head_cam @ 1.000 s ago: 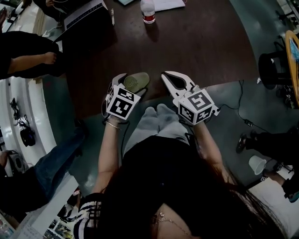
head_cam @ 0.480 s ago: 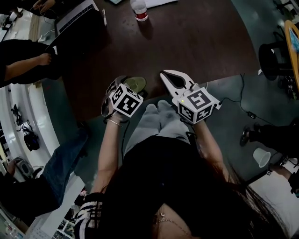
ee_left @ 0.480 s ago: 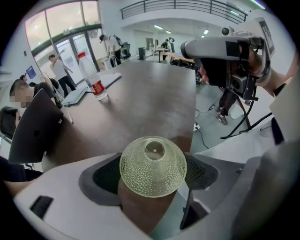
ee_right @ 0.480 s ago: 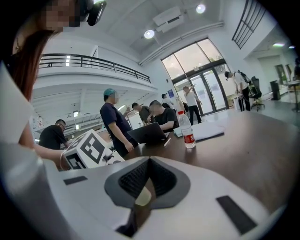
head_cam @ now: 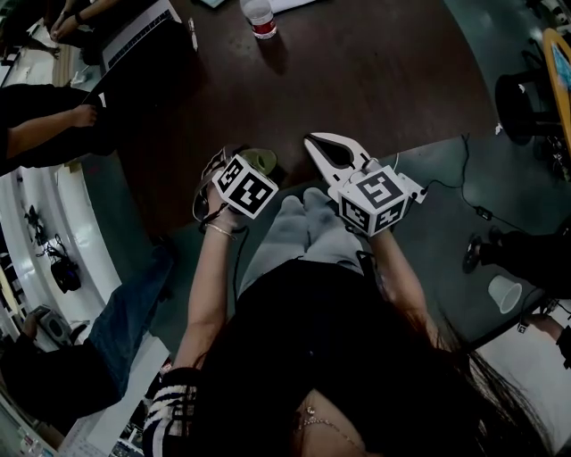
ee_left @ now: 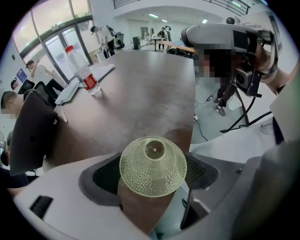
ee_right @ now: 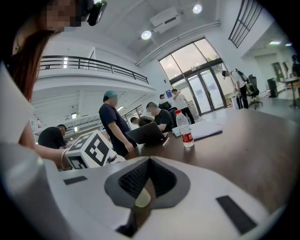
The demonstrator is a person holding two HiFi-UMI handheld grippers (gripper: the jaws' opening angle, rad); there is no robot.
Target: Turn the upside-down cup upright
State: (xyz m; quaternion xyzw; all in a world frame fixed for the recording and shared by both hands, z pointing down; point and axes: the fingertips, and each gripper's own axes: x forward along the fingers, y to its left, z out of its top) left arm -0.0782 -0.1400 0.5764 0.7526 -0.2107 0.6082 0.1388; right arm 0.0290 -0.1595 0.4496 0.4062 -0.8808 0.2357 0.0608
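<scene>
A yellow-green dimpled cup (ee_left: 153, 166) stands upside down, base up, at the near edge of the brown table (ee_left: 140, 93). My left gripper (ee_left: 153, 171) points steeply down over it, jaws wide, one dark pad on each side of the cup; I see no clear squeeze. From the head view the cup (head_cam: 260, 161) peeks out just beyond the left gripper (head_cam: 245, 162) and its marker cube. The right gripper (head_cam: 314, 143) hovers to the right of the cup, apart from it. In its own view the right gripper (ee_right: 149, 174) is shut, with no object between the pads.
A water bottle (head_cam: 260, 18) and a laptop (head_cam: 143, 36) sit at the table's far side. People sit and stand along the left edge (head_cam: 53, 125). Cables and a paper cup (head_cam: 504, 293) lie on the grey floor to the right. The person's knees (head_cam: 303, 223) are below the grippers.
The left gripper has tipped downward and sunk over the cup, so less of the cup shows in the head view. The right gripper has stayed put.
</scene>
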